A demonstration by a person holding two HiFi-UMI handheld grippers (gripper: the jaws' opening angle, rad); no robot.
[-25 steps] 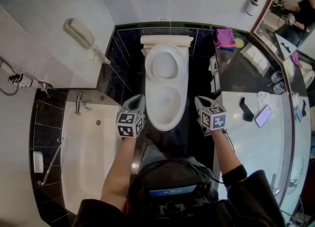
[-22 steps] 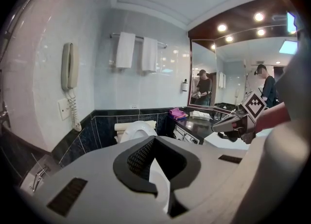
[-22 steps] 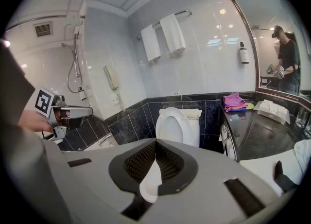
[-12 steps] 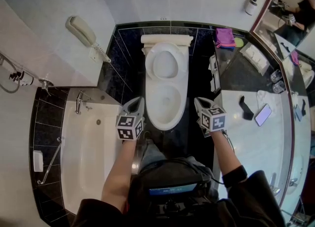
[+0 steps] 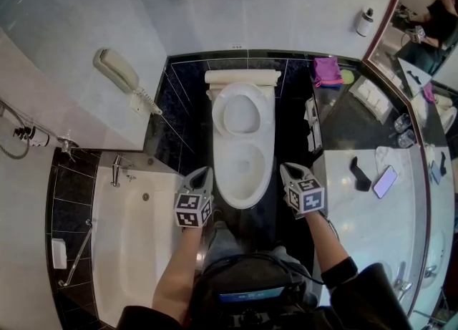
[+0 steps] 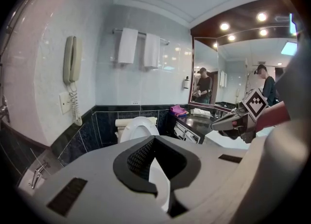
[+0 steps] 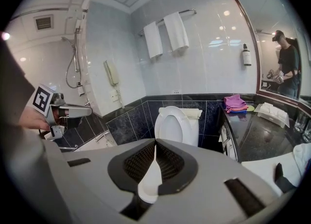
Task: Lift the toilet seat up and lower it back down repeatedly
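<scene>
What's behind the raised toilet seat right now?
A cream folded cloth, probably a towel, lies along the top of the tank behind the toilet seat. The seat covers most of the tank's front.

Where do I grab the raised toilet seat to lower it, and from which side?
Take the toilet seat by its free top rim, coming from the front over the bowl. It stands upright against the tank, hinged at the bottom, so probably only that edge gives room and leverage.
</scene>
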